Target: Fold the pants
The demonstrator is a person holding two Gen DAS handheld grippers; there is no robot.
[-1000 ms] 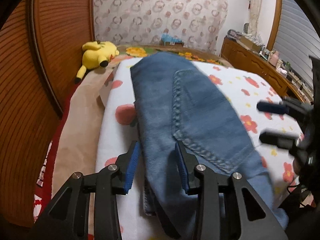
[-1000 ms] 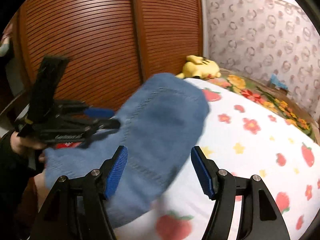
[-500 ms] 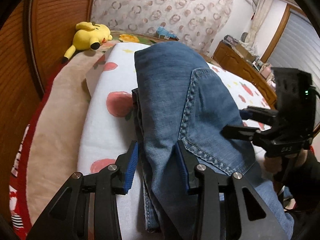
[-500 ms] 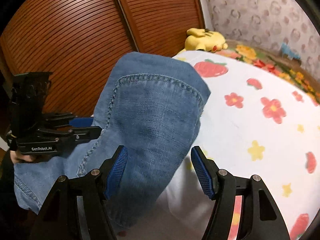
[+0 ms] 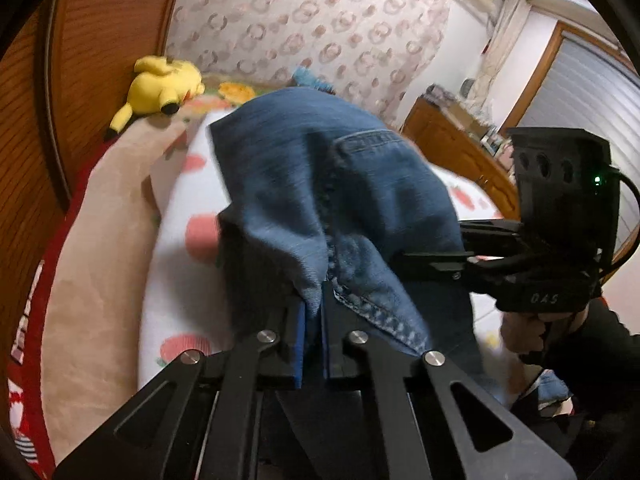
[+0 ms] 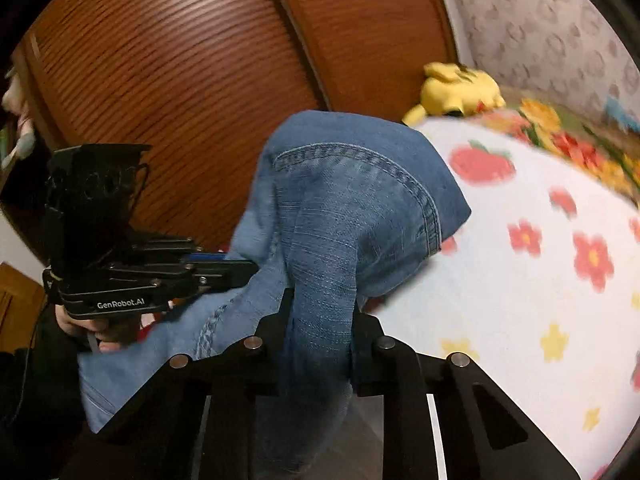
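Note:
Blue denim pants (image 5: 320, 184) lie lengthwise on the bed, back pocket up, with their near end bunched and lifted. My left gripper (image 5: 314, 312) is shut on a fold of denim at the near edge, its blue pads pinching the cloth. It also shows at the left of the right wrist view, as the left gripper (image 6: 244, 268) touching the pants (image 6: 352, 208). My right gripper (image 6: 322, 308) has a thick gathered fold between its fingers, and its jaws are closing on it. The right gripper (image 5: 400, 260) reaches in from the right, its tips against the denim.
A yellow plush toy (image 5: 164, 88) lies at the head of the bed by the slatted wooden doors (image 6: 180, 80). The white cover with fruit and flowers (image 6: 520, 300) spreads to the right. A beige blanket (image 5: 92, 260) runs along the left edge. A wooden dresser (image 5: 452, 148) stands beyond.
Both grippers were open around the denim and have closed on it. The near end of the pants is now gathered and raised. The right gripper has come closer to the left one.

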